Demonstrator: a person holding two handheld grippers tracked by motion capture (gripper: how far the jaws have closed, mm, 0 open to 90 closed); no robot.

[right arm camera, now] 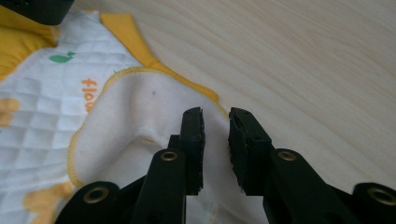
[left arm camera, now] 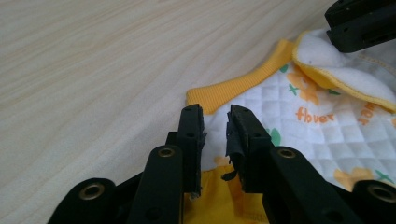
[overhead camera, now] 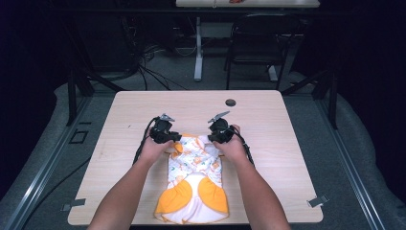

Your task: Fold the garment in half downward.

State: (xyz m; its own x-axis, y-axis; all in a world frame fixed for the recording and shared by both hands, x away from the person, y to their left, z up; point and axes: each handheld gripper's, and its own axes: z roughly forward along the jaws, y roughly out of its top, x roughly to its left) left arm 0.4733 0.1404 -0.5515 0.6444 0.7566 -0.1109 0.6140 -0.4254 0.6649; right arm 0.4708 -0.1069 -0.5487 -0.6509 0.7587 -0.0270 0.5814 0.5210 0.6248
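A small quilted garment [overhead camera: 195, 165], white with orange print and yellow panels, lies flat at the table's near middle. Both hands hold grippers at its far end. My left gripper [overhead camera: 175, 139] is over the far left corner. In the left gripper view the left gripper [left arm camera: 215, 114] has its jaws slightly apart just above the garment [left arm camera: 308, 130], by the yellow ribbed band [left arm camera: 243, 84]. My right gripper [overhead camera: 210, 140] is at the far right corner. There the right gripper [right arm camera: 215, 116] stands open over a folded-back white flap [right arm camera: 135, 112] edged in yellow.
The wooden table [overhead camera: 287, 143] has a round black grommet [overhead camera: 231, 102] near its far edge. Bare wood lies on both sides of the garment. Beyond the table stand a black chair [overhead camera: 258, 38] and a white desk leg [overhead camera: 198, 57], with cables on the floor.
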